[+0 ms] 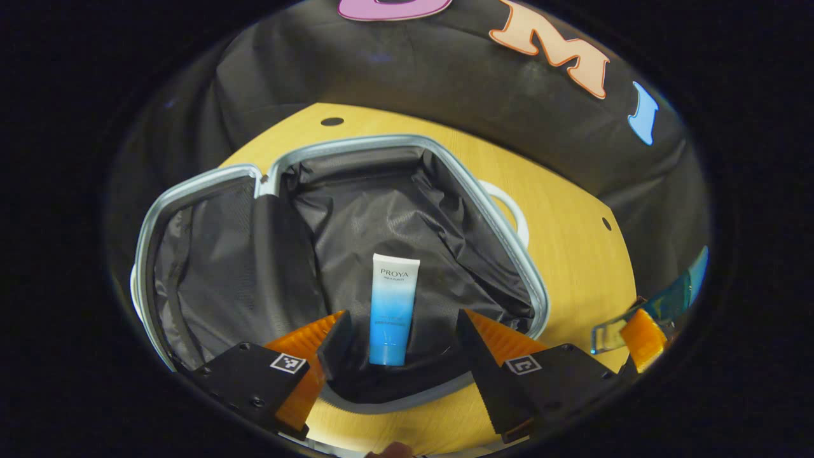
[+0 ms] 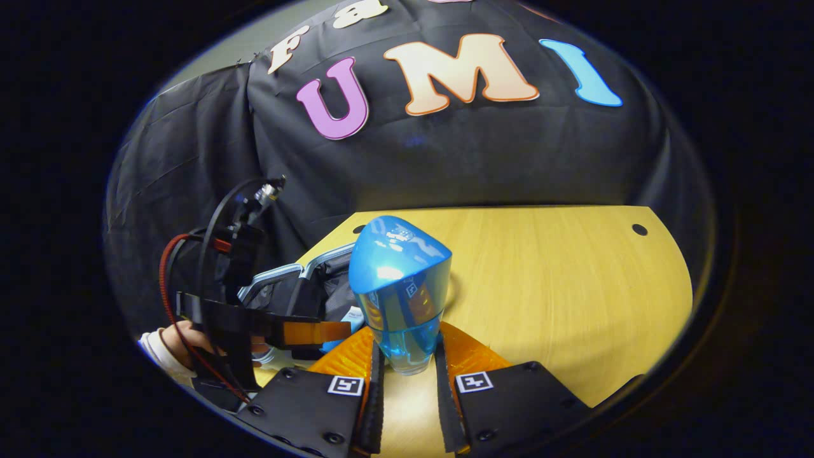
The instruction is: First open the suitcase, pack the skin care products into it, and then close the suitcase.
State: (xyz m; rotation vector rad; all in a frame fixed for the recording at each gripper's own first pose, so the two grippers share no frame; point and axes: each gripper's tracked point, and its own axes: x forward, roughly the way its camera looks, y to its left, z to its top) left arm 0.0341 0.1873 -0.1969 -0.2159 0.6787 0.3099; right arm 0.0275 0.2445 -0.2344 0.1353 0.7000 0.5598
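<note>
The suitcase point(image 1: 537, 286) lies open on the wooden table point(image 1: 572, 242), its black lining showing in both halves. A white and blue tube point(image 1: 394, 299) rests on the lining of the right half. My left gripper point(image 1: 402, 316) stands open over it, one finger on each side and neither touching it. In the right gripper view, my right gripper point(image 2: 409, 331) is shut on a blue translucent bottle point(image 2: 400, 273), held upright just above the table point(image 2: 559, 286) to the right of the suitcase point(image 2: 318, 280). The bottle point(image 1: 671, 299) and a right fingertip point(image 1: 642, 337) also show in the left gripper view.
A white handle point(image 1: 512, 213) sticks out from the suitcase's right side. The left gripper point(image 2: 318, 333), its cables and the hand point(image 2: 184, 337) holding it stand at the left of the right gripper view. The table has small round holes point(image 2: 639, 229).
</note>
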